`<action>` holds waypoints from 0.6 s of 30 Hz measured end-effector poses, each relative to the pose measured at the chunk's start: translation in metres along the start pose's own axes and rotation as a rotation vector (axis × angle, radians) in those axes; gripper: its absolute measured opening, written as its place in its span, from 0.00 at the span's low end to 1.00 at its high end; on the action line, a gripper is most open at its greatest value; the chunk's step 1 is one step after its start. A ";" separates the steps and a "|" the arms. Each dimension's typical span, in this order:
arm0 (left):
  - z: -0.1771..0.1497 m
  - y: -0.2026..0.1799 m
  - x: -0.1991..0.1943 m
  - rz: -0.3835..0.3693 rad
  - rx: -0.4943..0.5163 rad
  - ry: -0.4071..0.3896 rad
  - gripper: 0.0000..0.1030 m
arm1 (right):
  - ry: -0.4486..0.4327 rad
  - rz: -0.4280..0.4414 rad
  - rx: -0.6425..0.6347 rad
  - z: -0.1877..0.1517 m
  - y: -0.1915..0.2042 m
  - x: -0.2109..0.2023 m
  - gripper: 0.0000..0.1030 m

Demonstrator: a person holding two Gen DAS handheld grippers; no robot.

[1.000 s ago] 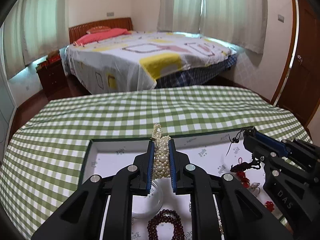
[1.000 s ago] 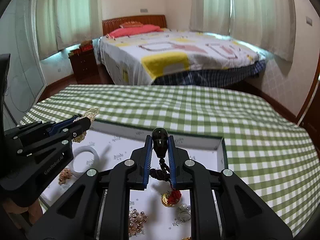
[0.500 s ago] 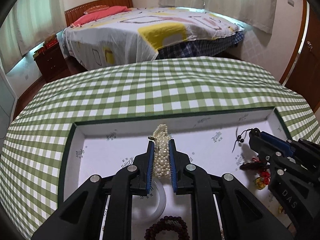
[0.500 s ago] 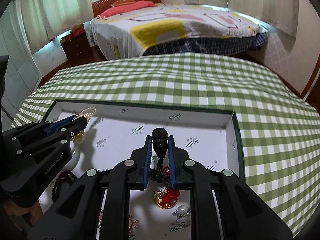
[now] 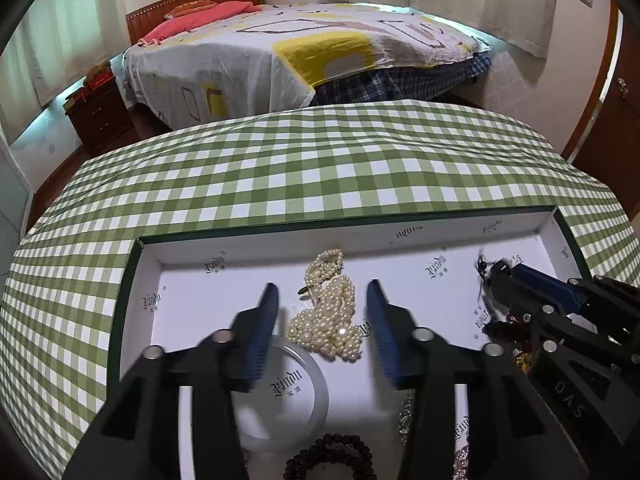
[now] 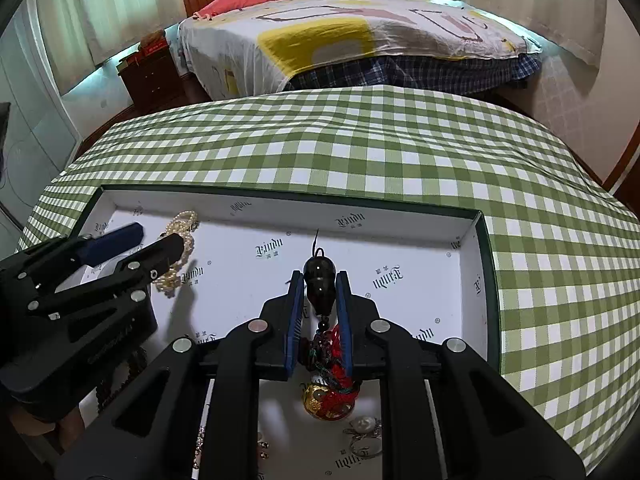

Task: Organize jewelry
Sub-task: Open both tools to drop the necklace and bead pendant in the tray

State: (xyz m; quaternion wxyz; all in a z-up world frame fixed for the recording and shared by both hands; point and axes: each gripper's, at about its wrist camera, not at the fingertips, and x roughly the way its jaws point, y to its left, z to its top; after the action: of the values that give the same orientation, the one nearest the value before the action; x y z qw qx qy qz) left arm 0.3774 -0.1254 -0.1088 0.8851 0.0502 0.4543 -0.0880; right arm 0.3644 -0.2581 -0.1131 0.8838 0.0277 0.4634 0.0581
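Dark bead pendant [image 6: 319, 280] pinched in right tongs [image 6: 319, 292], tassel half hidden; left tongs [image 5: 322, 300] spread.

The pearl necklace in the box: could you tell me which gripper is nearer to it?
Left. The left gripper stands open around the pearl necklace; the right gripper, shut on a dark pendant, is off to its right.

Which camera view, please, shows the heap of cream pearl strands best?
The left wrist view: the heap of cream pearl strands lies whole between the open left gripper. The right wrist view shows only part, behind that gripper's fingers.
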 end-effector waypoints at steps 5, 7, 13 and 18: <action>0.000 0.001 0.000 0.006 -0.003 0.001 0.55 | -0.010 -0.002 -0.001 0.000 0.001 -0.003 0.36; 0.000 0.001 -0.001 0.007 -0.005 -0.004 0.60 | -0.013 -0.004 0.000 0.000 0.001 -0.003 0.37; 0.000 0.005 -0.002 0.020 -0.029 -0.010 0.67 | -0.034 -0.020 0.008 0.000 -0.002 -0.007 0.54; -0.002 0.012 -0.004 0.015 -0.055 -0.016 0.71 | -0.060 -0.041 0.008 -0.002 -0.003 -0.014 0.72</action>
State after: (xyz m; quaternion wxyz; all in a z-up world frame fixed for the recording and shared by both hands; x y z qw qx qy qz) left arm 0.3761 -0.1127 -0.1068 0.8904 0.0285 0.4489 -0.0691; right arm 0.3550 -0.2627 -0.1034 0.8981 0.0233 0.4375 0.0372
